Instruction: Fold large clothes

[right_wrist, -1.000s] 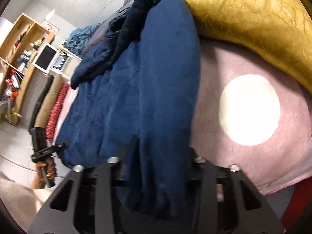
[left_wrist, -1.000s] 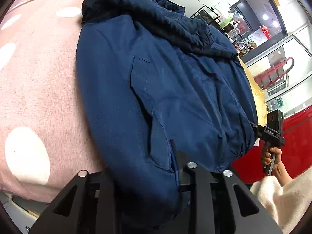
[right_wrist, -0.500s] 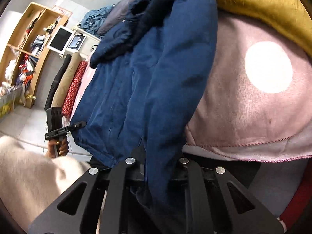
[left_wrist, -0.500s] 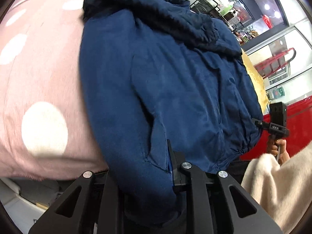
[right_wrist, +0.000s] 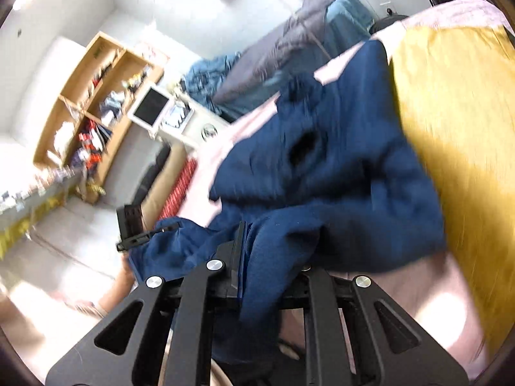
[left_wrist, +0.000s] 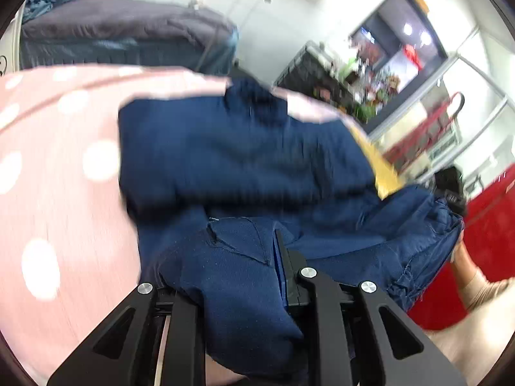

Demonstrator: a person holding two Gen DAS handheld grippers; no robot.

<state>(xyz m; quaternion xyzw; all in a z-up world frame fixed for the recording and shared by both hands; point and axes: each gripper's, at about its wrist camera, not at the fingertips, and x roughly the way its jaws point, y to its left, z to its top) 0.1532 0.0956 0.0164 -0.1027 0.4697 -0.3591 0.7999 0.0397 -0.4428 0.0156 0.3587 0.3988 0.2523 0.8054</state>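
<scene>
Both hem corners have risen off the pink white-dotted blanket (left_wrist: 58,167). Left claw (left_wrist: 244,276) and right claw (right_wrist: 273,270) each stay clenched on the padded navy-blue jacket (left_wrist: 244,160), whose upper half lies ahead on the bed; the fold-over remains undone.

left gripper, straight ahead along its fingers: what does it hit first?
Likely the navy jacket itself: the left gripper is shut on its hem and the jacket's body lies ahead on the pink spotted blanket. Depth is blurred.
</scene>
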